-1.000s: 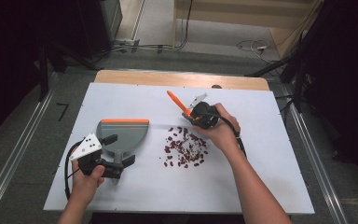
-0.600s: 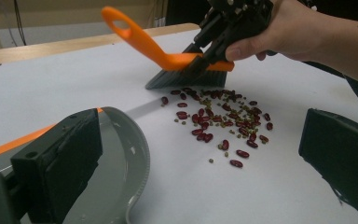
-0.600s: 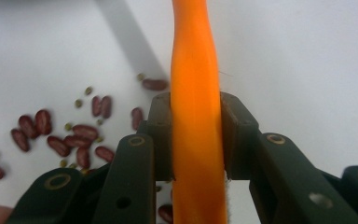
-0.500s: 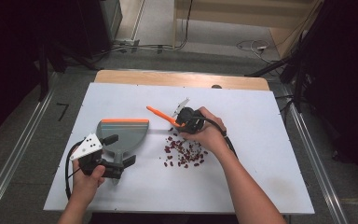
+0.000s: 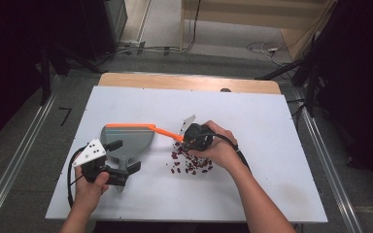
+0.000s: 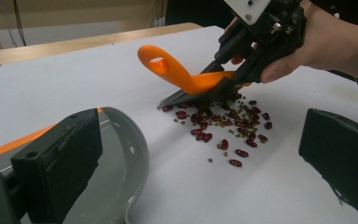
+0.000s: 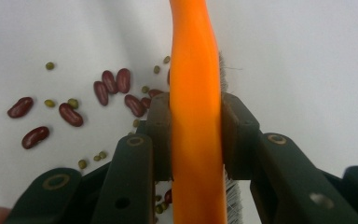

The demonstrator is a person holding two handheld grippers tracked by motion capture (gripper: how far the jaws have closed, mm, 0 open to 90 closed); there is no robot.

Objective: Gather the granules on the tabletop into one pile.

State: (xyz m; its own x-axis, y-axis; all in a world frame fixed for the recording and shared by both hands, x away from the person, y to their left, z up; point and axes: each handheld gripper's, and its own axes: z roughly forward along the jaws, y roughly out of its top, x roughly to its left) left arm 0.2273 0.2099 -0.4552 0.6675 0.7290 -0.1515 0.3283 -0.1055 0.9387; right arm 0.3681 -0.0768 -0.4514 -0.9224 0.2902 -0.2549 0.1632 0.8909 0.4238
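Note:
A pile of red beans point(image 5: 192, 162) with small green ones lies in the middle of the white table point(image 5: 272, 121). My right gripper point(image 5: 193, 137) is shut on an orange-handled brush point(image 5: 162, 131). The brush's bristles rest on the far edge of the pile, and its handle points left toward the dustpan. In the right gripper view the jaws clamp the orange handle point(image 7: 196, 70), with beans point(image 7: 70, 114) to the left. A grey dustpan point(image 5: 126, 138) with an orange edge lies left of the beans. My left gripper point(image 5: 124, 155) stands open at the dustpan's near end, and one jaw sits over the pan point(image 6: 116, 154).
The table's wooden far edge point(image 5: 189, 81) runs along the back. Metal floor rails point(image 5: 320, 145) flank both sides of the table. A cable point(image 5: 70, 177) loops off my left gripper, by the table's front left corner.
My right gripper has moved left and nearer with the brush, bringing it down onto the bean pile, and the handle has swung to point at the dustpan. The left gripper has stayed put.

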